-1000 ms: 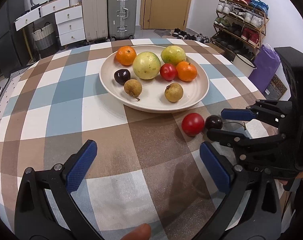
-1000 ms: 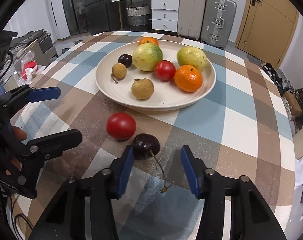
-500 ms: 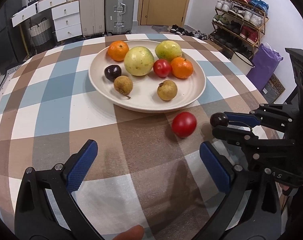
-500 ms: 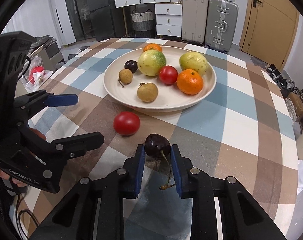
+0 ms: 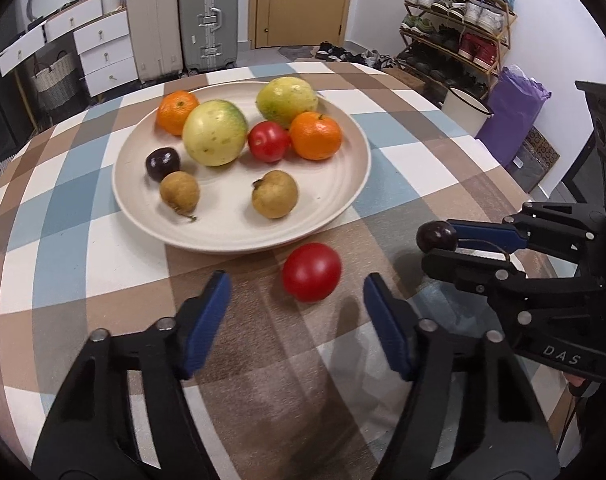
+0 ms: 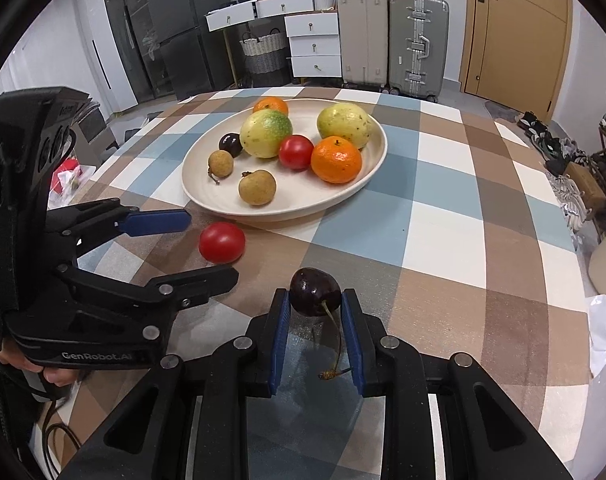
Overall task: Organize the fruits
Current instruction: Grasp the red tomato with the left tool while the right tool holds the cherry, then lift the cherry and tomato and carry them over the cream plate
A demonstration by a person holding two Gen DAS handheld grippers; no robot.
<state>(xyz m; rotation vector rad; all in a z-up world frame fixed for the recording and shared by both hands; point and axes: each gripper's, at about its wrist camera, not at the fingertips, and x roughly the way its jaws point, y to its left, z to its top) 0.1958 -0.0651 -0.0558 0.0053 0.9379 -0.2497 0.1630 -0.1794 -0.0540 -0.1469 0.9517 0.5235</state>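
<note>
A red tomato [image 5: 311, 272] lies on the checked tablecloth just in front of the cream plate [image 5: 343, 200]. My left gripper [image 5: 295, 279] is closing around it. The tomato sits between the blue pads [image 5: 207, 316] with gaps on both sides. My right gripper [image 6: 315, 297] is shut on a dark cherry [image 6: 314, 290], its stem hanging between the fingers. In the left wrist view that cherry [image 5: 437, 236] is held at the right gripper's [image 5: 437, 245] tips, right of the tomato. From the right wrist, the left gripper [image 6: 207, 246] straddles the tomato [image 6: 222, 242].
The plate [image 6: 367, 184] holds two oranges, two yellow-green fruits, a small tomato, a dark fruit and two brown longans. Suitcases [image 6: 417, 36] and drawers [image 6: 315, 44] stand beyond the table. A shoe rack [image 5: 455, 40] and a purple bag [image 5: 511, 112] are off its right edge.
My right gripper closed on the cherry and lifted it a little. My left gripper moved forward to the tomato, and its jaws narrowed from wide open to either side of it.
</note>
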